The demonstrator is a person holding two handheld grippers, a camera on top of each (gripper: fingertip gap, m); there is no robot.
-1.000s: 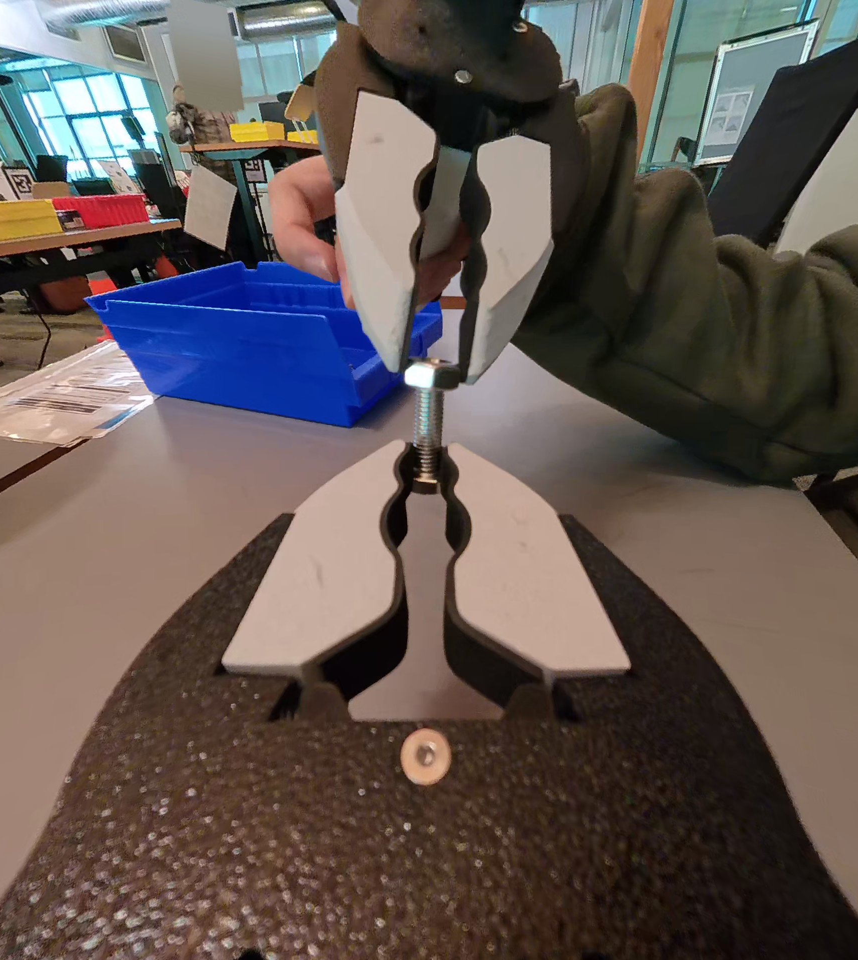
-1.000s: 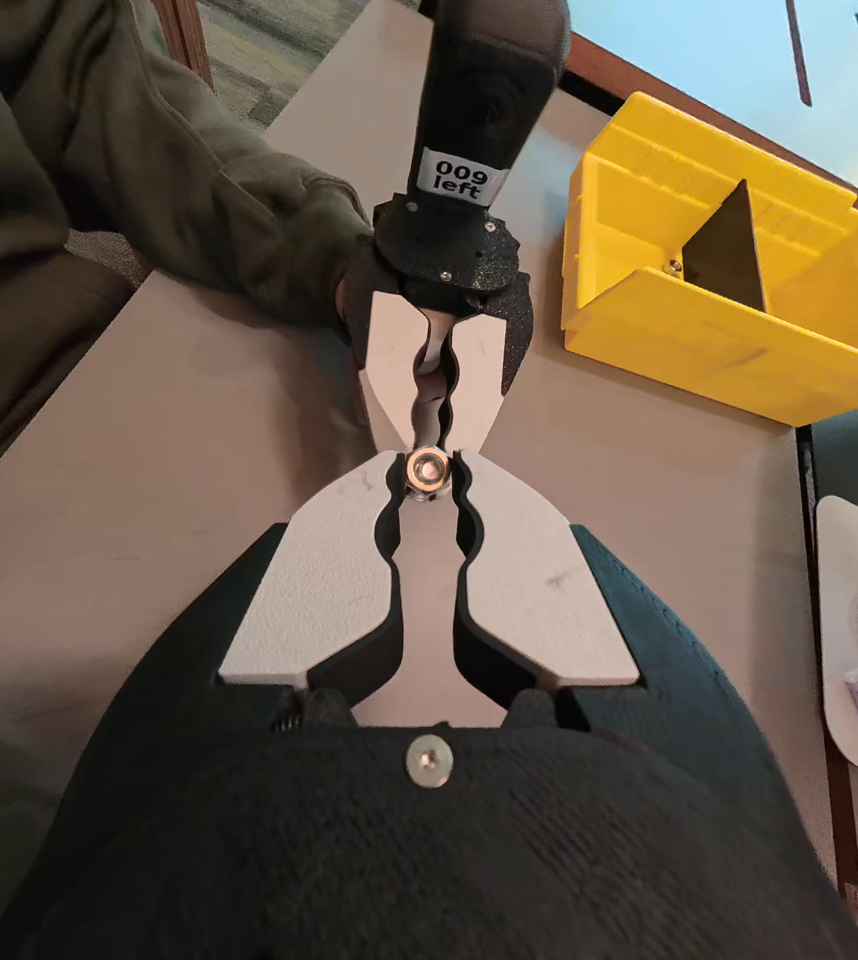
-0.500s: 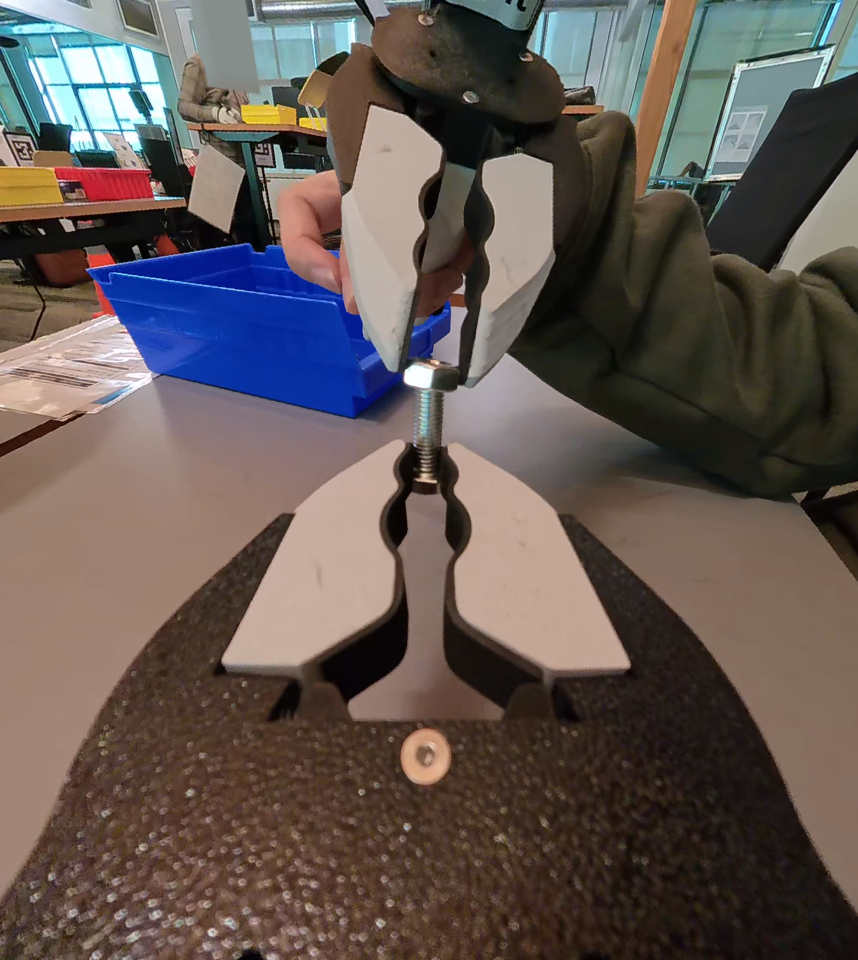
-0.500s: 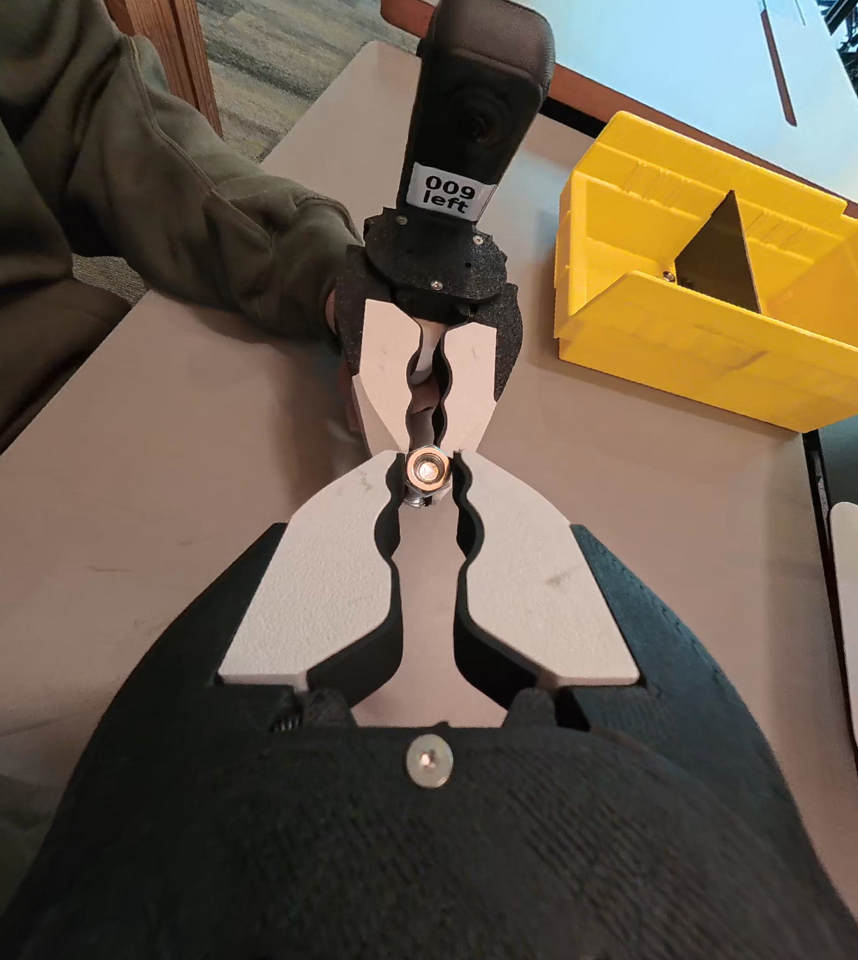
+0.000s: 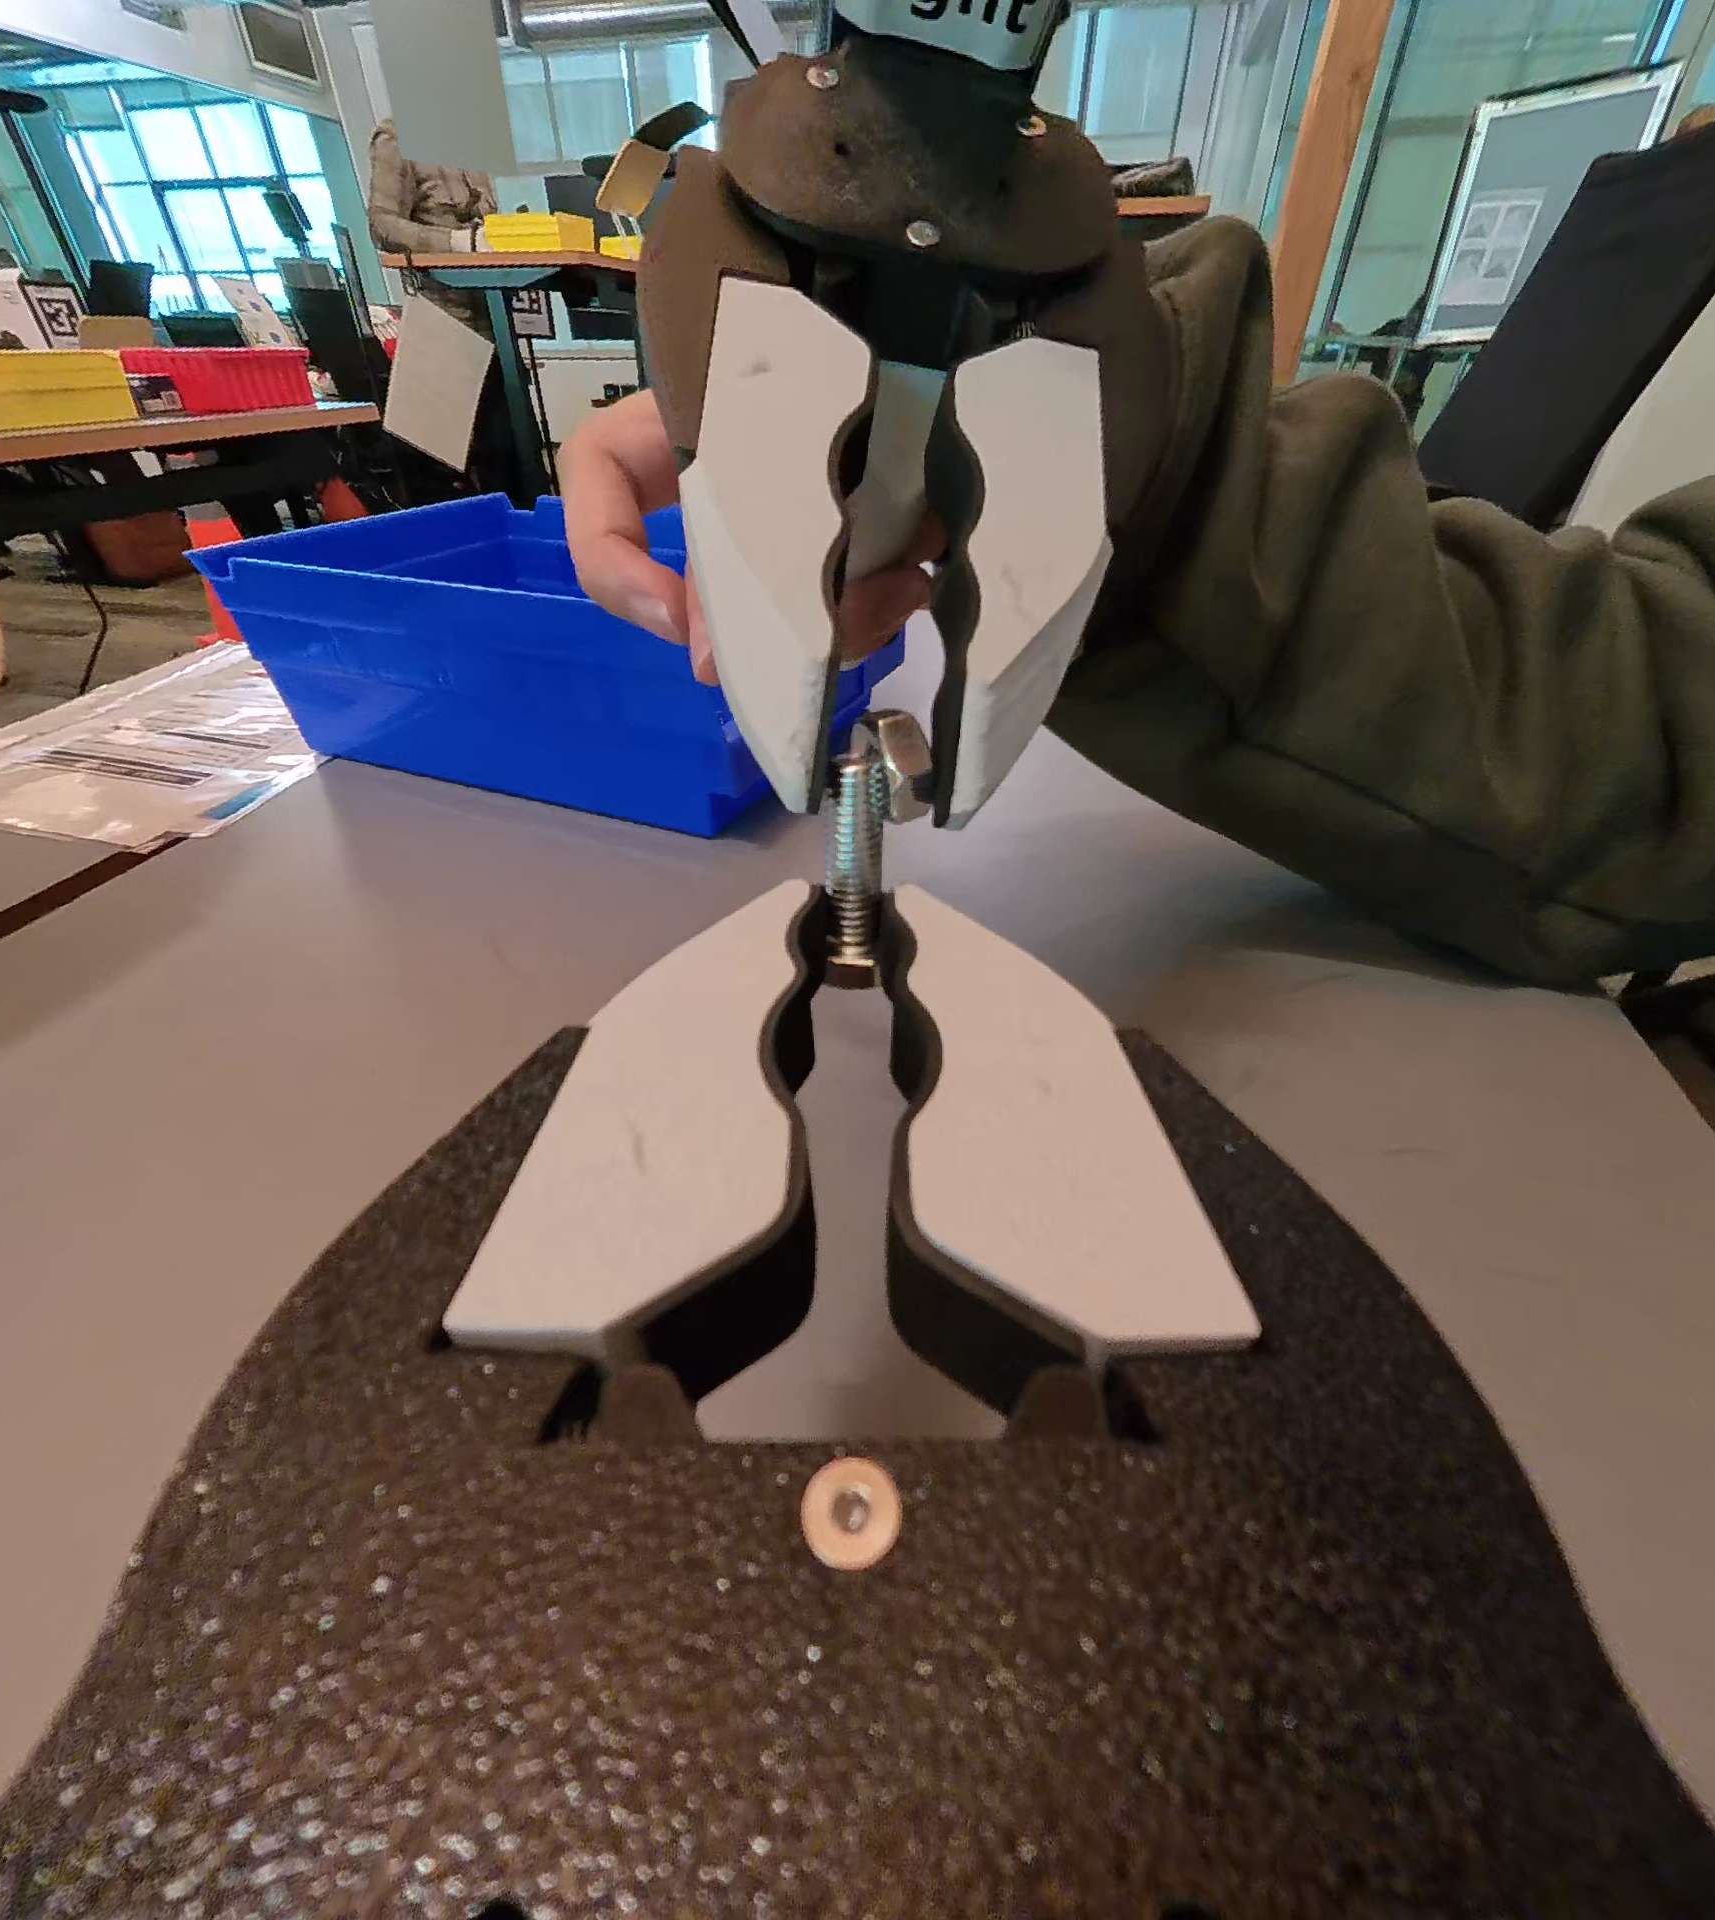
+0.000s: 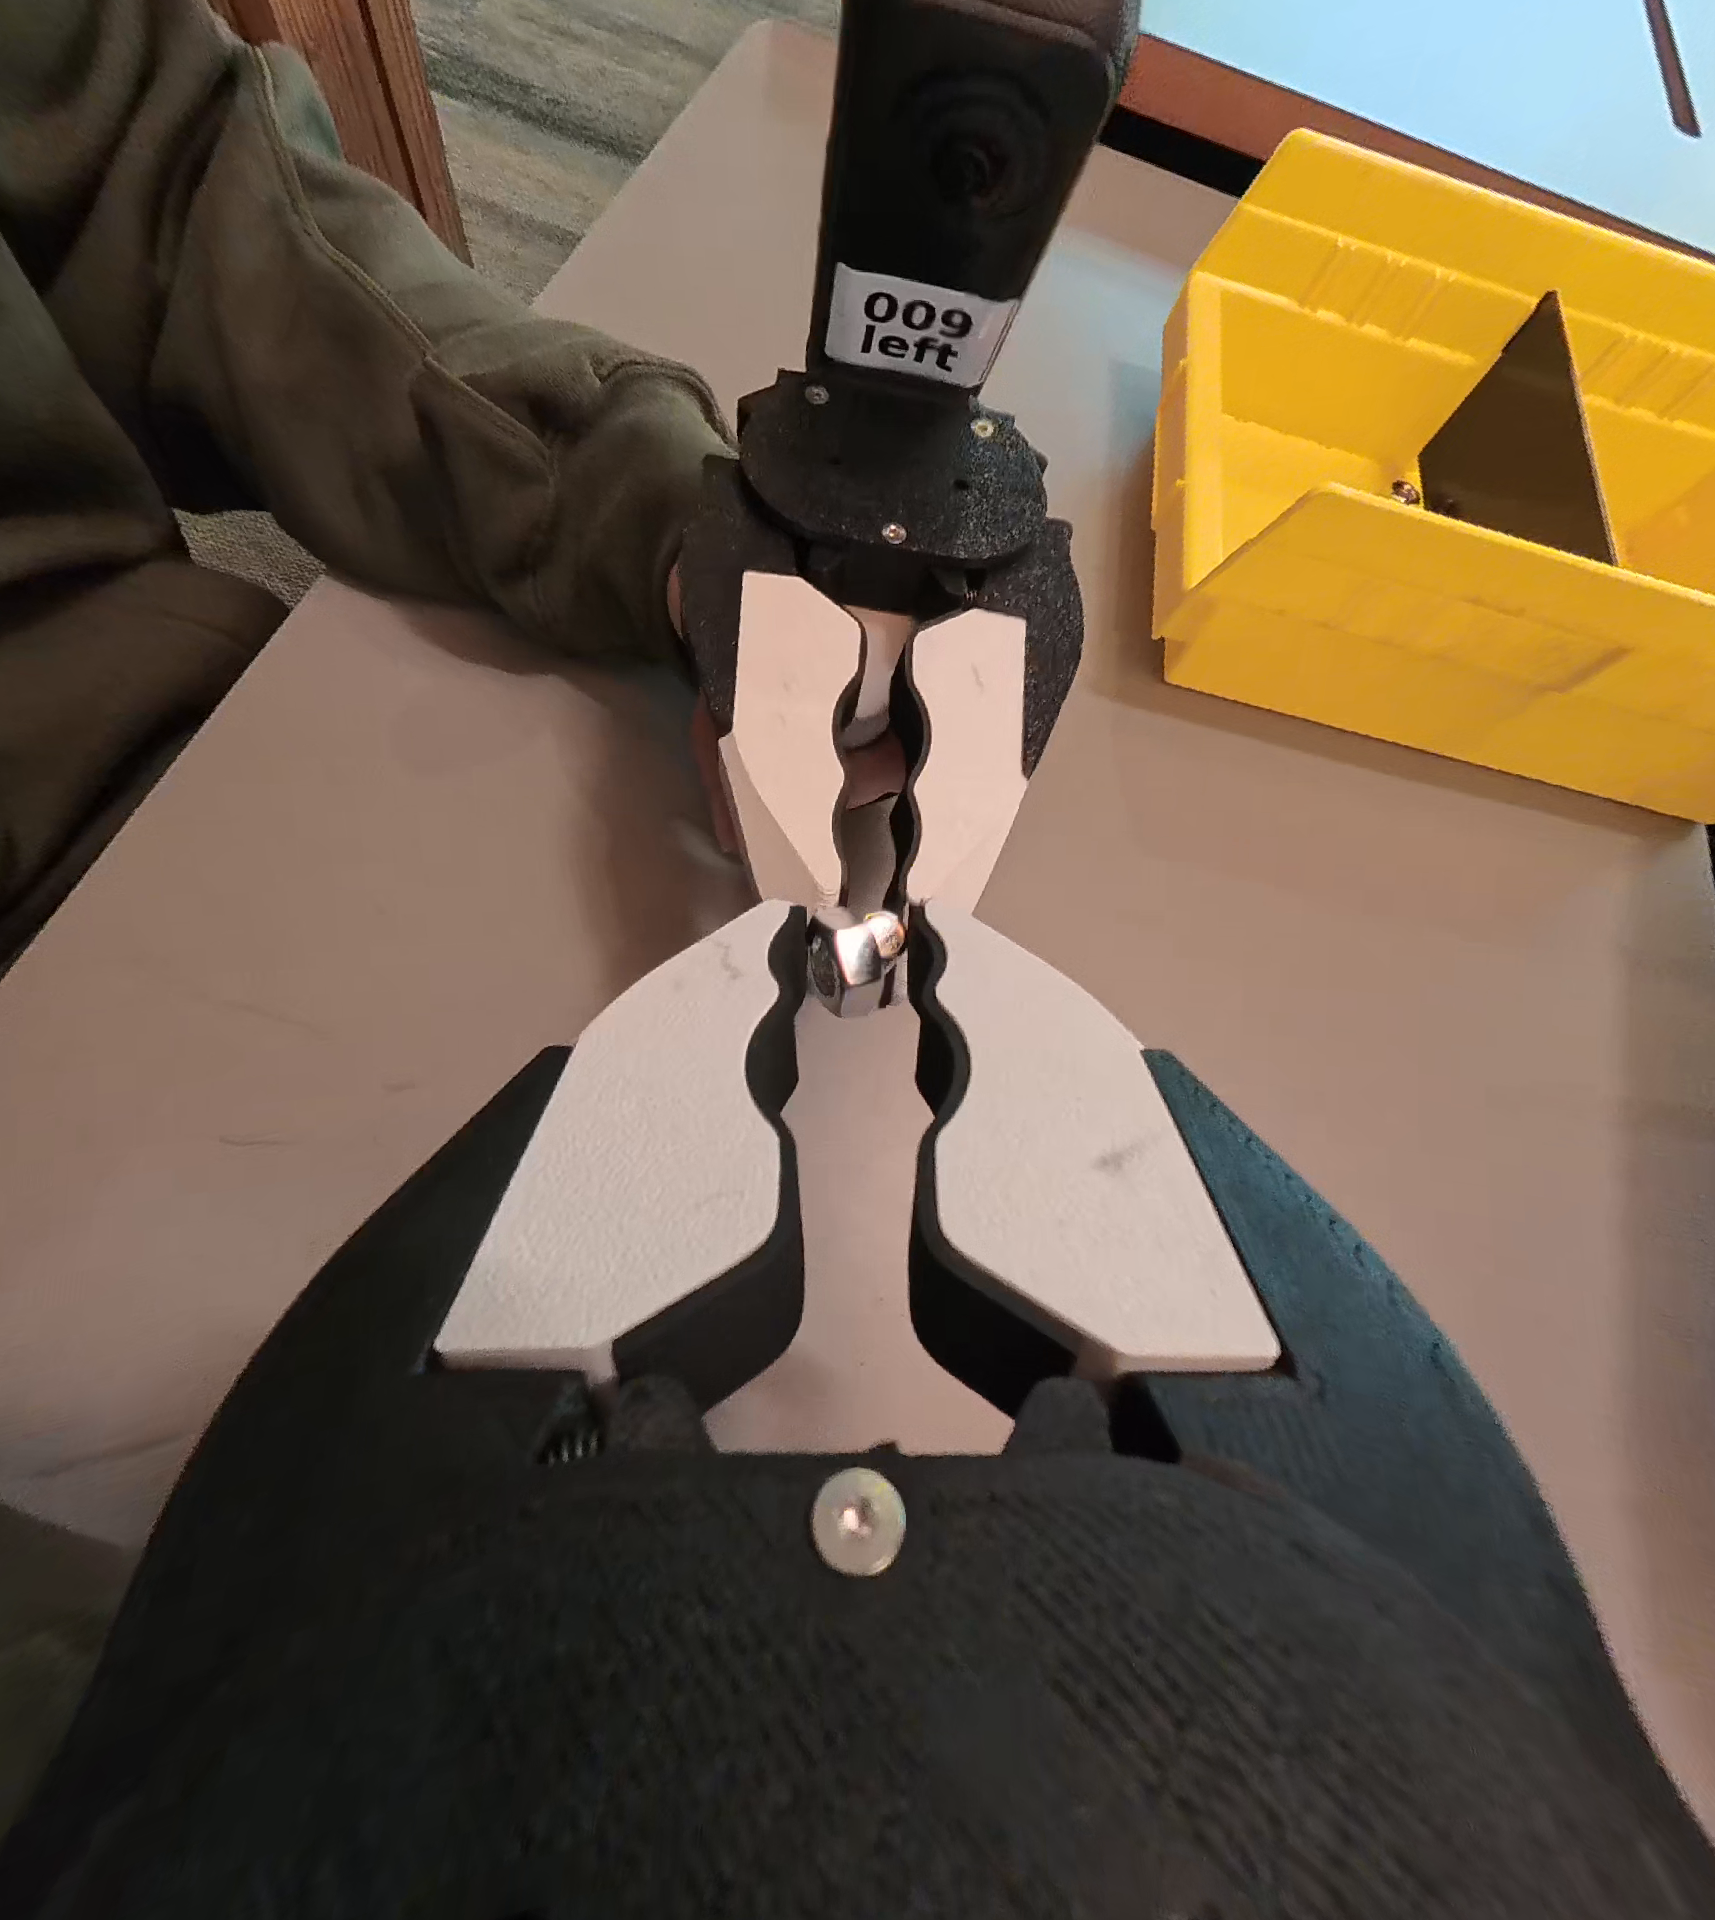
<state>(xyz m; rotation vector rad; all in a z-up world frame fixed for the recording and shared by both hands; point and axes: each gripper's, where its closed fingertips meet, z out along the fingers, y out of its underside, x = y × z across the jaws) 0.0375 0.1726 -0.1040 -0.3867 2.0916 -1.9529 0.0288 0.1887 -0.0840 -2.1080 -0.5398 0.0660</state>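
My left gripper (image 5: pixel 851 914) is shut on the lower end of a threaded steel bolt (image 5: pixel 851 862) and holds it upright above the grey table (image 5: pixel 313 987). My right gripper (image 5: pixel 879 805) comes down from above and is shut on a hex nut (image 5: pixel 892 767) at the bolt's top end. The nut sits tilted against the bolt tip. In the right wrist view the right gripper (image 6: pixel 851 925) pinches the nut (image 6: pixel 845 971) with a side face showing. The bolt tip (image 6: pixel 884 928) shows beside it, and the left gripper (image 6: pixel 874 896) lies just beyond.
A blue bin (image 5: pixel 479 644) stands behind the grippers on the left. A yellow bin (image 6: pixel 1455 582) with a dark divider stands to the right. Papers in a clear bag (image 5: pixel 105 758) lie at the left. Olive sleeves (image 5: pixel 1404 675) reach in from the side. Left and right tips are no more than a few centimetres apart.
The nut lay flat on the bolt's top with its hole facing the right wrist camera; now it is tilted. The right gripper has tipped and both views have shifted a little.
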